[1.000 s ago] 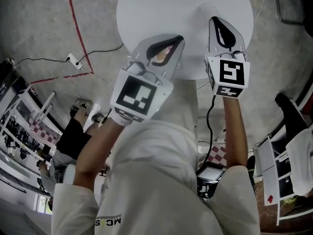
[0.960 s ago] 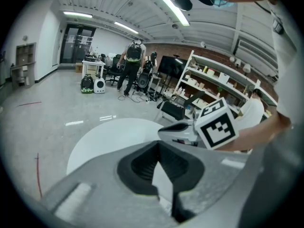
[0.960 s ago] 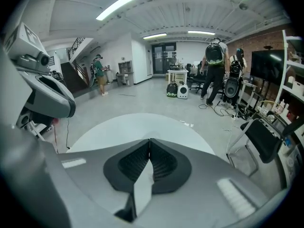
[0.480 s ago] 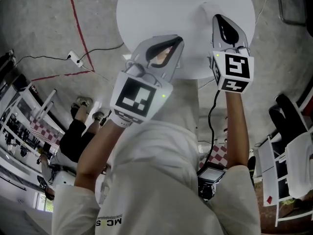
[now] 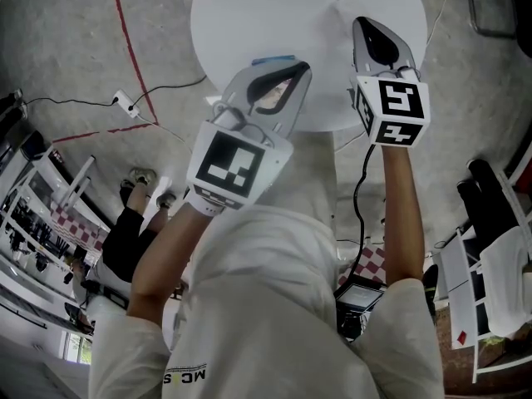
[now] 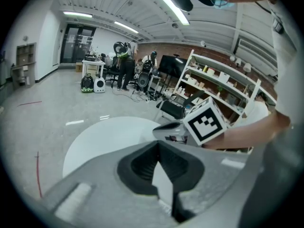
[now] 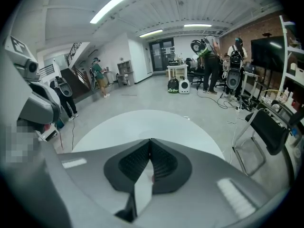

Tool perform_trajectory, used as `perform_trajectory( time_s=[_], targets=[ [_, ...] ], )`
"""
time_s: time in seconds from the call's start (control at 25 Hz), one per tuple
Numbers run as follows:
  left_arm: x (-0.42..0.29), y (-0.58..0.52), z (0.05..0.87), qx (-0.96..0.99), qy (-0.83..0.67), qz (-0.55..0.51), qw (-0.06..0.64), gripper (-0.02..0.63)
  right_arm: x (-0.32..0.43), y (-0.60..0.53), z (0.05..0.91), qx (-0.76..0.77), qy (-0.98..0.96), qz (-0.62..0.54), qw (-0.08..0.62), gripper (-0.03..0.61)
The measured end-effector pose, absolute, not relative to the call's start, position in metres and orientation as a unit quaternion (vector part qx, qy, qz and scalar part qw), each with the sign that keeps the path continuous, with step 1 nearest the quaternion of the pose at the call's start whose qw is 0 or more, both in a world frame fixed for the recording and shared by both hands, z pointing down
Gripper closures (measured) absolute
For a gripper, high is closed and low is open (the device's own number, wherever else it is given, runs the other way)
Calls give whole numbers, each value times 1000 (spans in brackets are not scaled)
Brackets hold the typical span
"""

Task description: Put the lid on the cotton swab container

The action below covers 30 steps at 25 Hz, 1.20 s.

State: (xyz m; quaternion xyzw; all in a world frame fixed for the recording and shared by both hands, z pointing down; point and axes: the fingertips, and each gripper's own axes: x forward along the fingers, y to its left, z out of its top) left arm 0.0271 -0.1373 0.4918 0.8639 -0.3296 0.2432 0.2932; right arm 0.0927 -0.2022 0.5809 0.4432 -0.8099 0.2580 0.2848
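Observation:
Both grippers hover over the near edge of a round white table (image 5: pixel 274 15). My left gripper (image 5: pixel 302 66) is shut, its jaws meeting at the tip with nothing between them. My right gripper (image 5: pixel 361 23) is also shut and empty, a little farther over the table. A thin light-blue strip (image 5: pixel 274 58) peeks out just beyond the left gripper's upper jaw; what it belongs to cannot be told. Neither gripper view shows a container or lid, only bare tabletop (image 6: pixel 104 139) (image 7: pixel 142 122) ahead of the shut jaws (image 6: pixel 158 144) (image 7: pixel 150 140).
The table stands on a grey concrete floor with a red line (image 5: pixel 125 32) and a white power strip with cable (image 5: pixel 125 100) to the left. Shelving (image 6: pixel 223 84), a black chair (image 7: pixel 270 132) and people (image 7: pixel 209 56) stand farther off in the room.
Both grippers have shifted slightly forward over the table. The light-blue strip by the left gripper's tip has come into view. Both stay shut.

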Motion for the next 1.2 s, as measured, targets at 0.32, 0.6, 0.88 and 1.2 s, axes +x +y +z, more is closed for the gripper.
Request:
perform_trajectory(
  time_s=[0.32, 0.6, 0.88, 1.2],
  targets=[
    [37, -119, 480, 869, -326, 239, 284, 614, 105, -191, 563, 456, -816, 246, 257, 586],
    [26, -99, 458, 879, -319, 230, 270, 614, 94, -166, 524, 459, -823, 212, 259, 586],
    [4, -71, 423, 891, -312, 214, 249, 614, 80, -129, 472, 478, -821, 189, 248, 586],
    [-18, -37, 361, 905, -306, 180, 236, 614, 65, -74, 395, 490, -822, 159, 242, 586]
  ],
)
